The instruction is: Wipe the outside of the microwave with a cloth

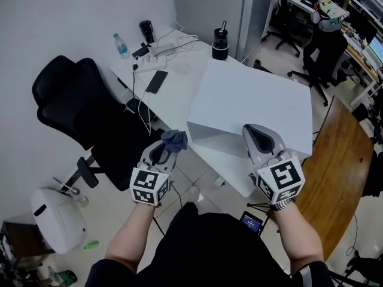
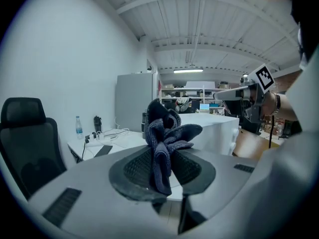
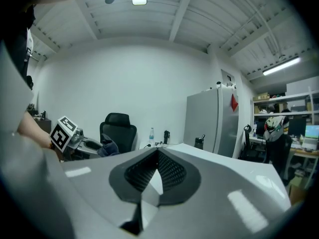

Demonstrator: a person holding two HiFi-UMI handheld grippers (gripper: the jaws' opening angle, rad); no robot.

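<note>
firstly, head view: the cloth (image 1: 175,139) is pinched in the left tool (image 1: 169,150) and held just short of the white microwave (image 1: 251,97) on the surface (image 1: 173,82), likely ready for wiping its near side.
left gripper view: the pads (image 2: 137,169) are clamped on the bunched cloth, with a free wad left ahead for contact.
right gripper view: the right tool (image 3: 157,153) is closed and empty, kept free.
writing: none can be read; only square markers (image 1: 146,186) are seen.
</note>
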